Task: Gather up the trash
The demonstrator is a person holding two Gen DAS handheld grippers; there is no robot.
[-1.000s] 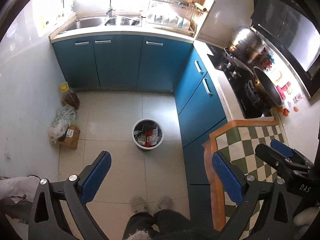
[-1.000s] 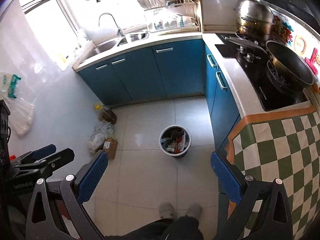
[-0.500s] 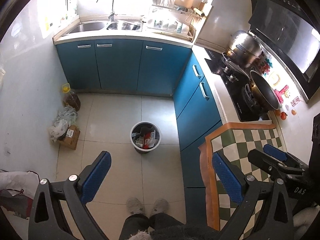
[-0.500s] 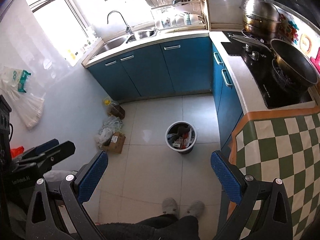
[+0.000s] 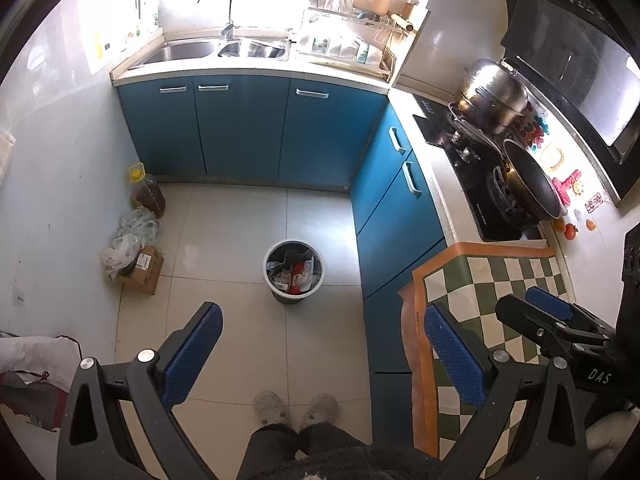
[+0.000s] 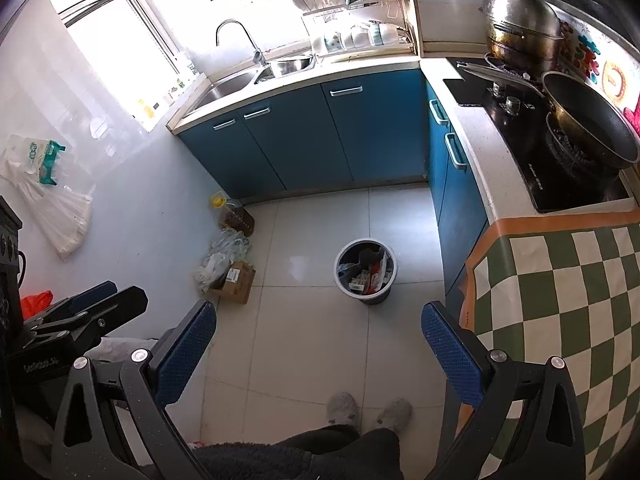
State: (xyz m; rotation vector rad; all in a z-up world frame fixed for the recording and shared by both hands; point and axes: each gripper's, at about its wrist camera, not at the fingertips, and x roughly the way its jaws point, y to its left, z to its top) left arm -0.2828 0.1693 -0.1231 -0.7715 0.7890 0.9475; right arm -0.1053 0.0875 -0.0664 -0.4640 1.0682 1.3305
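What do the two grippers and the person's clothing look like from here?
Both the left gripper and the right gripper have matte black angular frames with silver screws and flat fingers faced with dimpled blue pads. The right one carries white lettering, partly readable as DAS; the left one's lettering is illegible. The person wears dark trousers, light grey slippers and a dark fleecy sleeve.

floor's pale glossy ceramic tile (image 5: 240, 240), you can see the glare patch on it. round grey plastic bin (image 5: 294, 300) with a smooth white rim, stuffed with crinkly paper and foil wrappers. blue cabinet doors (image 5: 240, 128) look smooth satin with brushed metal handles. shiny stainless steel pot (image 6: 520, 20) next to a dark matt wok (image 6: 592, 124) on glossy black glass hob. brown cardboard box (image 5: 146, 268) under crumpled clear plastic bags. green-white checked oilcloth (image 6: 560, 300) looks slick. gripper pads (image 5: 192, 354) are blue textured rubber.
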